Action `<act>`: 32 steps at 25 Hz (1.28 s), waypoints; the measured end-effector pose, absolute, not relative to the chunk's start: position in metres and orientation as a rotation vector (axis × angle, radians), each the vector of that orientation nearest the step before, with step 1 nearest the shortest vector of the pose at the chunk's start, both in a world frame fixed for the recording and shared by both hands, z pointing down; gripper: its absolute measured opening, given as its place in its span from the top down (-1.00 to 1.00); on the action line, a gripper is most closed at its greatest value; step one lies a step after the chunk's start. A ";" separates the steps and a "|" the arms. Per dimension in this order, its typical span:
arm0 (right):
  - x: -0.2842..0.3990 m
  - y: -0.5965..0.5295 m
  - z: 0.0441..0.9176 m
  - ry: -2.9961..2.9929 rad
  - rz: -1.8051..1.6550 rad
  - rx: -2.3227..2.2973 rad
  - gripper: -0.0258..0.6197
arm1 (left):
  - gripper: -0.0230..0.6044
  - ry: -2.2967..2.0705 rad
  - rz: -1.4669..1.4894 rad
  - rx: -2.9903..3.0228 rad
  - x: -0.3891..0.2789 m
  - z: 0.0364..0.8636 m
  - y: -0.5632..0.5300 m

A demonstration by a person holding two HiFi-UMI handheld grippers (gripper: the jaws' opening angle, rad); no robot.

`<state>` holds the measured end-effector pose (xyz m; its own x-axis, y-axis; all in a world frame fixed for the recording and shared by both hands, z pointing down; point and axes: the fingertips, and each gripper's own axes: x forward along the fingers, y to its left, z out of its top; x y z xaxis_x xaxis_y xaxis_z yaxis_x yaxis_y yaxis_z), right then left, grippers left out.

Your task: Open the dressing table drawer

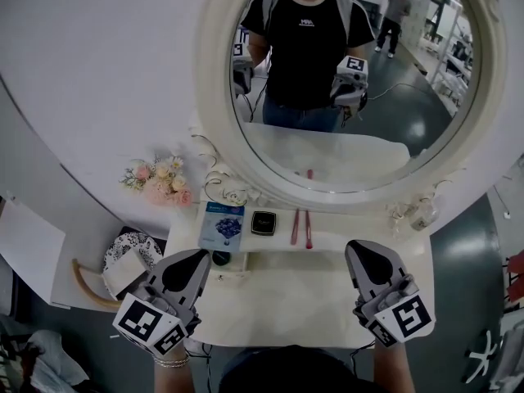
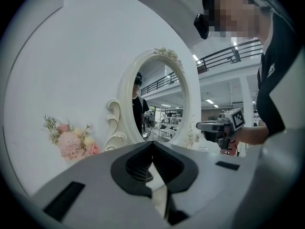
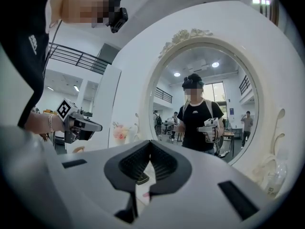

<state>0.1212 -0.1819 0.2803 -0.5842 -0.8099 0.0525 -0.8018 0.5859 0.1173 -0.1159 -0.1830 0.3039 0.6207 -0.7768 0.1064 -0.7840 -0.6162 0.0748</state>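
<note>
Both grippers hang in front of the dressing table (image 1: pixel 413 256), level and side by side, well apart from each other. The left gripper (image 1: pixel 201 255) has its jaws pressed together with nothing between them, and the right gripper (image 1: pixel 354 246) is clenched on nothing too. Neither one touches the furniture.

I cannot find the drawer with certainty. Under the oval mirror (image 1: pixel 344 129) a narrow strip carries a blue booklet (image 1: pixel 222 226), a small black case (image 1: pixel 263 223) and two pink pens (image 1: pixel 300 228). In front of this strip lies a wide cream surface (image 1: pixel 286 301). It may be the tabletop with the drawer closed below it, or a drawer already pulled out. The head view does not settle this, and no handle shows.

So this moment fits two stages: hands held ready before the drawer, or hands drawn back from an open one. In my judgement a drawer like this runs best when it is pulled straight toward the person, not sideways. The grippers should keep clear of the small things near the mirror.
</note>
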 end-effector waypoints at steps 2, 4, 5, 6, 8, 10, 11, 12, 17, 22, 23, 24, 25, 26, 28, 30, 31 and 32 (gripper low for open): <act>0.123 -0.181 0.278 -2.695 -0.135 1.375 0.86 | 0.87 -1.322 0.092 2.730 -0.116 0.301 -0.184; 0.123 -0.181 0.276 -2.681 -0.157 1.373 0.86 | 0.87 -1.321 0.094 2.736 -0.117 0.299 -0.185; 0.122 -0.181 0.275 -2.676 -0.173 1.374 0.86 | 0.87 -1.320 0.096 2.739 -0.117 0.298 -0.186; 0.121 -0.180 0.272 -2.676 -0.190 1.372 0.87 | 0.87 -1.320 0.098 2.741 -0.117 0.298 -0.186; 0.117 -0.179 0.267 -2.681 -0.216 1.369 0.87 | 0.87 -1.320 0.099 2.743 -0.118 0.297 -0.187; 0.116 -0.178 0.266 -2.672 -0.230 1.369 0.87 | 0.87 -1.319 0.095 2.744 -0.119 0.296 -0.188; 0.116 -0.178 0.266 -2.670 -0.234 1.366 0.87 | 0.87 -1.318 0.093 2.745 -0.119 0.296 -0.188; 0.116 -0.178 0.266 -2.672 -0.236 1.363 0.87 | 0.87 -1.317 0.093 2.745 -0.120 0.297 -0.189; 0.114 -0.178 0.265 -2.676 -0.243 1.361 0.87 | 0.87 -1.310 0.099 2.747 -0.121 0.299 -0.190; 0.115 -0.179 0.266 -2.674 -0.232 1.370 0.87 | 0.87 -1.308 0.113 2.753 -0.120 0.301 -0.190; 0.115 -0.179 0.266 -2.674 -0.233 1.370 0.87 | 0.87 -1.307 0.113 2.753 -0.120 0.301 -0.190; 0.115 -0.179 0.267 -2.674 -0.233 1.370 0.87 | 0.87 -1.305 0.112 2.753 -0.119 0.301 -0.190; 0.114 -0.179 0.267 -2.674 -0.231 1.371 0.87 | 0.87 -1.302 0.110 2.753 -0.119 0.301 -0.190; 0.114 -0.179 0.266 -2.676 -0.229 1.371 0.87 | 0.87 -1.297 0.106 2.754 -0.119 0.301 -0.190; 0.113 -0.180 0.267 -2.671 -0.229 1.370 0.87 | 0.87 -1.282 0.091 2.755 -0.118 0.301 -0.190; 0.115 -0.181 0.270 -2.654 -0.233 1.371 0.87 | 0.87 -1.272 0.081 2.754 -0.118 0.302 -0.189; 0.115 -0.181 0.270 -2.653 -0.232 1.373 0.87 | 0.87 -1.269 0.083 2.755 -0.118 0.302 -0.189; 0.114 -0.182 0.270 -2.655 -0.231 1.374 0.87 | 0.87 -1.267 0.086 2.757 -0.118 0.303 -0.189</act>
